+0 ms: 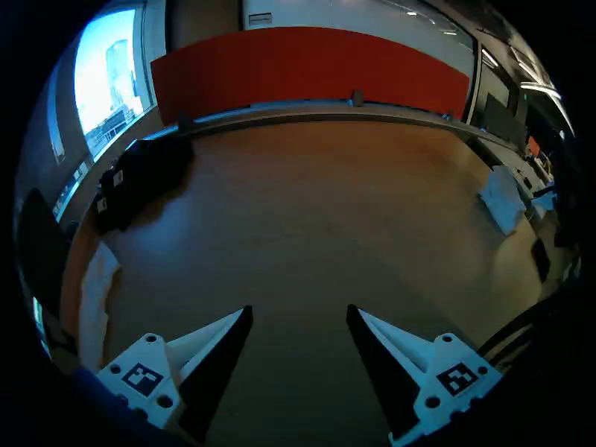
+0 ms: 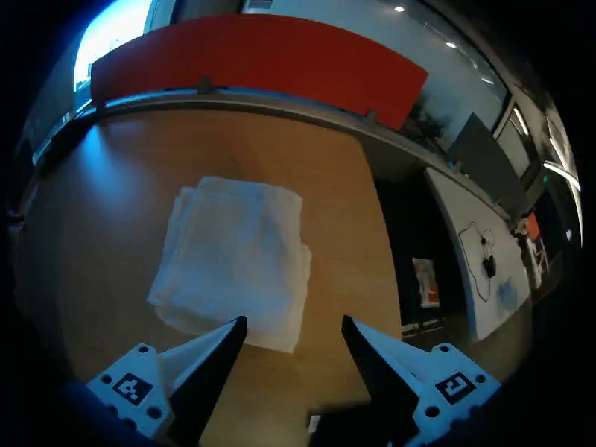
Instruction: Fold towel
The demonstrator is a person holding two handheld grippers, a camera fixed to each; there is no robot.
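- Writing-wise, the fingers of both claws carry a black-and-white square code tag [image 1: 143, 378], and none of it is readable text.
- Left gripper view: the left claw [image 1: 299, 308] is spread wide with nothing between its fingers, over a bare stretch of the brown wooden counter [image 1: 313, 223].
- Same view: a crumpled white cloth [image 1: 503, 197] sits at the counter's far right edge, another pale cloth [image 1: 93, 298] lies along the left edge, and some bulky black bags [image 1: 141, 179] are at the far left corner.
- A long red partition panel [image 1: 313, 71] runs behind the counter's back edge.
- Right gripper view: the folded white terry towel [image 2: 235, 261] lies flat mid-counter, a bit nearer the right edge.
- The right claw [image 2: 294, 319] is also spread, gripping nothing. Its left fingertip overlaps the towel's near edge, but I can't tell if it's touching.
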